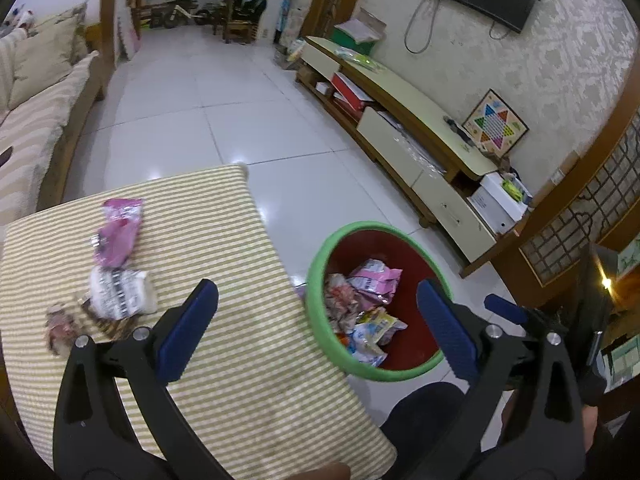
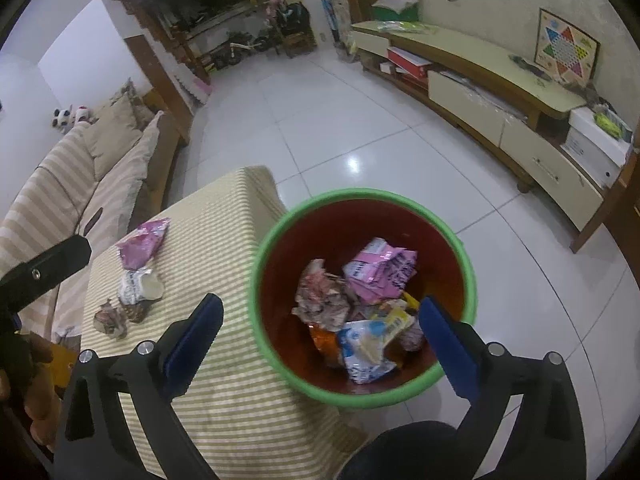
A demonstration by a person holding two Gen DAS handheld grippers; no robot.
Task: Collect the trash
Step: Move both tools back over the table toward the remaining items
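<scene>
Both grippers stand wide apart with nothing between their blue pads: the left gripper [image 1: 320, 328] above the edge of the striped table [image 1: 224, 360], the right gripper [image 2: 320, 344] over the green-rimmed bin [image 2: 264, 264]. Several wrappers [image 2: 380, 272] lie inside the bin. A pink wrapper [image 1: 120, 232], a white packet [image 1: 120, 292] and a crumpled scrap [image 1: 60, 320] lie on the table.

Striped table [image 1: 224, 240], pink wrapper [image 1: 120, 232], white wrapper [image 1: 120, 292], perhaps crumpled scraps [image 1: 60, 324]
</scene>
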